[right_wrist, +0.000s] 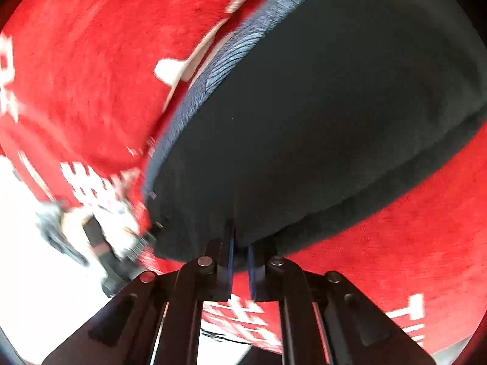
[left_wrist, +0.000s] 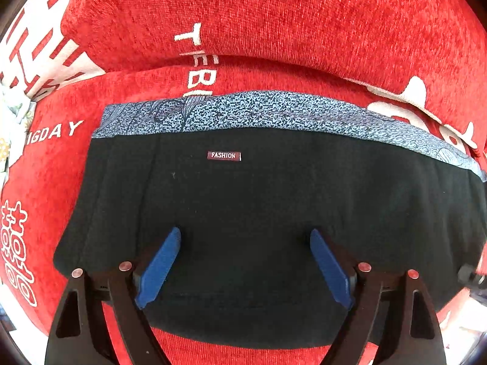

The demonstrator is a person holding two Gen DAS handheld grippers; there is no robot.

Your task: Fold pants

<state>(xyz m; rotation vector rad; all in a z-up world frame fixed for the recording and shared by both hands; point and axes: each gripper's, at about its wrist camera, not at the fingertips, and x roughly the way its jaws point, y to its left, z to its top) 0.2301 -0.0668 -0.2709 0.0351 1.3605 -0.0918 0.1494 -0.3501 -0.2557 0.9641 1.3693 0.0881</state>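
Observation:
The black pants (left_wrist: 274, 206) lie folded on a red sofa cushion, with a blue-grey patterned waistband (left_wrist: 274, 112) along the far edge and a small "FASHION" label (left_wrist: 224, 155). My left gripper (left_wrist: 245, 258) hovers just above the near part of the pants, open and empty, blue pads (left_wrist: 158, 270) wide apart. In the right wrist view, which is blurred, my right gripper (right_wrist: 240, 252) is shut on the near edge of the black pants (right_wrist: 334, 106), a fold of cloth pinched between the pads.
The red sofa seat (left_wrist: 54, 197) with white lettering surrounds the pants. A red back cushion (left_wrist: 274, 24) rises just behind the waistband. In the right wrist view a bright white area and a blurred dark object (right_wrist: 100, 240) lie to the left.

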